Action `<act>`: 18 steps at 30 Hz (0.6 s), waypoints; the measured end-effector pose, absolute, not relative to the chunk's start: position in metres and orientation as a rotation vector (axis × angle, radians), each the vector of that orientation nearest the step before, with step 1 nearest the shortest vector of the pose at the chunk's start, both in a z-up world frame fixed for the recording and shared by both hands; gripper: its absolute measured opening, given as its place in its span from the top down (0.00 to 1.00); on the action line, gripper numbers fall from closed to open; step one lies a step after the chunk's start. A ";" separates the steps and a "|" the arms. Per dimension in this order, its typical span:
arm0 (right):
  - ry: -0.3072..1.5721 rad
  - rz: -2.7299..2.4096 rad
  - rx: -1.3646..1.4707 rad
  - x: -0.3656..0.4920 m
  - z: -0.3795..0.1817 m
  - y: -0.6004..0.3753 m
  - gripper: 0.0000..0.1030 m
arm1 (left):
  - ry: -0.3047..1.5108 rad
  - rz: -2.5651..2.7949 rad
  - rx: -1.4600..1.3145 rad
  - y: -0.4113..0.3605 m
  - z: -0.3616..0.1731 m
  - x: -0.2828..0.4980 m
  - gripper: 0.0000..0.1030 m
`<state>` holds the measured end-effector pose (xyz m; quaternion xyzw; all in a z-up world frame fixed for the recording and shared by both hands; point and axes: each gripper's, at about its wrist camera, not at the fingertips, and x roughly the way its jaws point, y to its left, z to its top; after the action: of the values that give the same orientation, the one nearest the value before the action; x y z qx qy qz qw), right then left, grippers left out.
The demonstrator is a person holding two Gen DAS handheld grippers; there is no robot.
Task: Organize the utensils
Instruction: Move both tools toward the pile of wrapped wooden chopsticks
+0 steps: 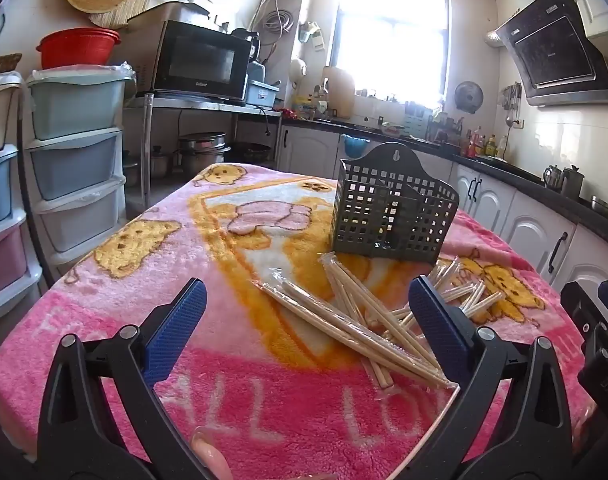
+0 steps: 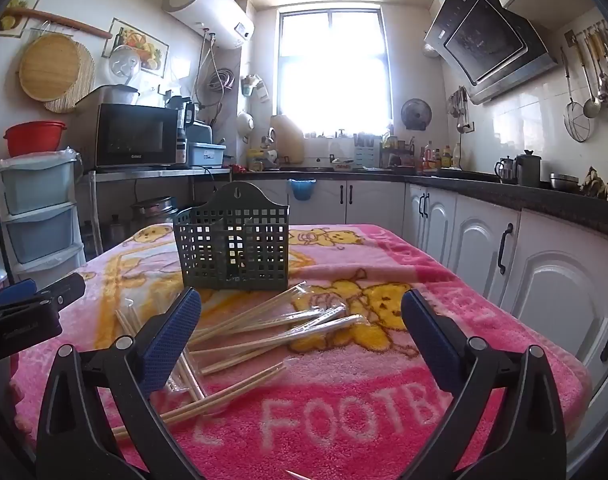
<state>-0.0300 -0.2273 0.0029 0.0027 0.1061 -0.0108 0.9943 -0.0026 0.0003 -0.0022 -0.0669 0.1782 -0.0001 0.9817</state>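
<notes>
A dark perforated utensil holder (image 1: 391, 212) stands upright on a table covered by a pink blanket (image 1: 184, 300); it also shows in the right wrist view (image 2: 234, 240). Several wooden chopsticks in clear wrappers (image 1: 355, 320) lie scattered in front of it, also seen from the right wrist (image 2: 272, 332). My left gripper (image 1: 307, 332) is open and empty, above the blanket just left of the pile. My right gripper (image 2: 302, 336) is open and empty, hovering over the pile. The right gripper shows at the right edge of the left view (image 1: 595, 320); the left gripper shows at the left edge of the right view (image 2: 28, 304).
Stacked plastic drawers (image 1: 76, 160) stand left of the table. A microwave (image 1: 200, 60) sits on a metal shelf behind. White cabinets (image 2: 543, 272) under a dark counter (image 2: 503, 190) run along the right, close to the table edge.
</notes>
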 end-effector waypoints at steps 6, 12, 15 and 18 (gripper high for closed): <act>0.213 -0.021 0.006 -0.028 0.002 -0.227 0.06 | 0.370 0.005 -0.144 0.004 -0.006 0.001 0.09; 0.223 -0.006 -0.001 -0.029 -0.002 -0.222 0.06 | 0.370 0.010 -0.145 0.005 -0.007 0.002 0.09; 0.239 0.010 -0.011 -0.027 -0.003 -0.219 0.06 | 0.384 0.017 -0.150 0.007 -0.006 0.005 0.09; 0.274 0.027 -0.027 -0.016 0.001 -0.220 0.06 | 0.402 0.021 -0.160 0.012 -0.006 0.009 0.09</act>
<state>-0.0164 -0.2198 0.0010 -0.0136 0.1367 0.0136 0.9904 0.0086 0.0116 -0.0064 -0.0796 0.1992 0.0106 0.9767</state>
